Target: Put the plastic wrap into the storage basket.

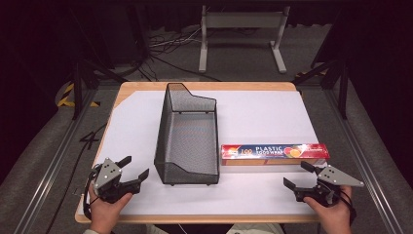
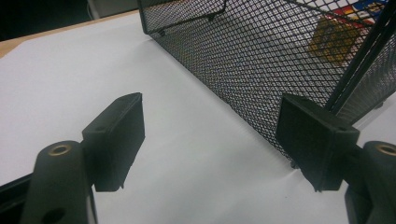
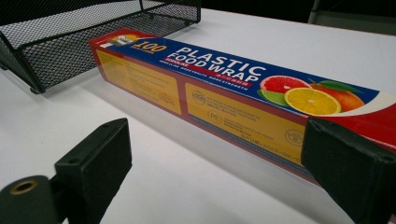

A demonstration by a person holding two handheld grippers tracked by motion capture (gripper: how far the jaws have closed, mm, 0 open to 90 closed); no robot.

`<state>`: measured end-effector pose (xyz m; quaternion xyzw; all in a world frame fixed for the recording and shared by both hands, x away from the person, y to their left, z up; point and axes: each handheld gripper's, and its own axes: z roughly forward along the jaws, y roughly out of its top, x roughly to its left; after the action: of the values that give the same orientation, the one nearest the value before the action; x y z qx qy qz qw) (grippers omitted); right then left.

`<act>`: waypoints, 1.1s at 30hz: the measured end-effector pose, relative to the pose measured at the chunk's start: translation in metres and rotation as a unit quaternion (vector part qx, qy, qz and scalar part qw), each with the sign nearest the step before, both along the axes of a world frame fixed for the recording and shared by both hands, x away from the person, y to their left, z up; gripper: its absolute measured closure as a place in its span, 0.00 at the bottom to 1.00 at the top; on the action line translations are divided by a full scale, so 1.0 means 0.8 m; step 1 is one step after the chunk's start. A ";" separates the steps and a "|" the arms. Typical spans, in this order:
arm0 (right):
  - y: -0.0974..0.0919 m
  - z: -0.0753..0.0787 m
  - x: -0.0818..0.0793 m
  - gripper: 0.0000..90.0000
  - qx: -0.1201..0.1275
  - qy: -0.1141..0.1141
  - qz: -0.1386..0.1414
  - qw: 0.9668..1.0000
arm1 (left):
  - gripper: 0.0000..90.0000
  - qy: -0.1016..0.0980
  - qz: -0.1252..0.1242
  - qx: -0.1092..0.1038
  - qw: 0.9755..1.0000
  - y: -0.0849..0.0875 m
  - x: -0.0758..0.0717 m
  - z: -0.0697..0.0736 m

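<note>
Right tongs wide open, empty, just short of plastic food wrap box; left tongs open, empty, beside mesh basket.

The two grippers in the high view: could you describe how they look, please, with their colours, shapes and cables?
Both are black handheld tools. The left gripper and the right gripper each carry a grey three-cornered plate on top and two short black jaws ending in flat rectangular pads. Brass-coloured rings sit in the jaw bases. A black cable loops beside each hand. No sleeves are visible.
</note>
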<state>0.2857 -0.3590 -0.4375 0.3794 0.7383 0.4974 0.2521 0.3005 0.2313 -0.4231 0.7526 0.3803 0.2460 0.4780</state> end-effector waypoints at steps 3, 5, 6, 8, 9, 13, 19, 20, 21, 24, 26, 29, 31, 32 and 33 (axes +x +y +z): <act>-0.001 0.001 -0.001 0.10 0.003 -0.004 0.000 1.000 | 0.28 0.000 0.000 -0.001 1.000 0.000 0.000 0.000; -0.001 0.002 -0.001 0.10 0.002 -0.007 -0.001 1.000 | 0.27 -0.001 -0.001 -0.004 1.000 0.000 -0.001 0.001; -0.001 0.002 -0.002 0.10 0.003 -0.009 -0.002 1.000 | 0.27 -0.003 -0.001 -0.007 1.000 0.000 -0.002 0.001; -0.002 0.004 -0.002 0.10 0.004 -0.014 -0.002 1.000 | 0.27 -0.002 -0.003 -0.014 1.000 0.001 -0.002 0.002; -0.002 0.005 -0.002 0.10 0.006 -0.016 -0.004 1.000 | 0.27 -0.001 -0.003 -0.017 1.000 0.002 -0.002 0.002; -0.002 0.007 -0.003 0.10 0.008 -0.020 -0.003 1.000 | 0.27 0.001 -0.002 -0.022 1.000 0.002 -0.001 0.002; 0.000 0.018 -0.002 0.06 -0.001 -0.023 -0.002 1.000 | 0.28 0.000 0.001 -0.014 1.000 0.002 0.000 0.002; 0.000 0.018 -0.002 0.06 -0.001 -0.023 -0.002 1.000 | 0.28 0.001 0.002 -0.014 1.000 0.002 0.000 0.002; 0.001 0.021 -0.001 0.06 0.000 -0.024 0.001 1.000 | 0.28 0.001 0.003 -0.015 1.000 0.002 0.000 0.001; 0.001 0.034 0.003 0.07 0.002 -0.022 0.009 1.000 | 0.28 0.001 0.006 -0.014 1.000 0.003 -0.001 0.002; 0.001 0.044 0.011 0.08 -0.003 -0.020 0.015 1.000 | 0.28 0.001 0.007 -0.014 1.000 0.003 -0.001 0.002; 0.001 0.056 0.020 0.09 0.003 -0.011 0.023 1.000 | 0.28 0.001 0.008 -0.013 1.000 0.003 -0.002 0.002; 0.001 0.064 0.025 0.09 0.000 -0.010 0.033 0.999 | 0.28 0.002 0.009 -0.011 1.000 0.003 -0.002 0.002; 0.002 0.070 0.029 0.09 -0.004 -0.008 0.037 0.999 | 0.28 0.002 0.009 -0.011 1.000 0.003 -0.001 0.002; 0.002 0.075 0.032 0.09 -0.005 -0.007 0.039 0.999 | 0.28 0.002 0.009 -0.011 1.000 0.002 -0.002 0.002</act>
<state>0.3111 -0.3577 -0.3774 0.3455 0.7530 0.5063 0.2395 0.2991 0.2332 -0.4217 0.7446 0.3906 0.2444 0.4830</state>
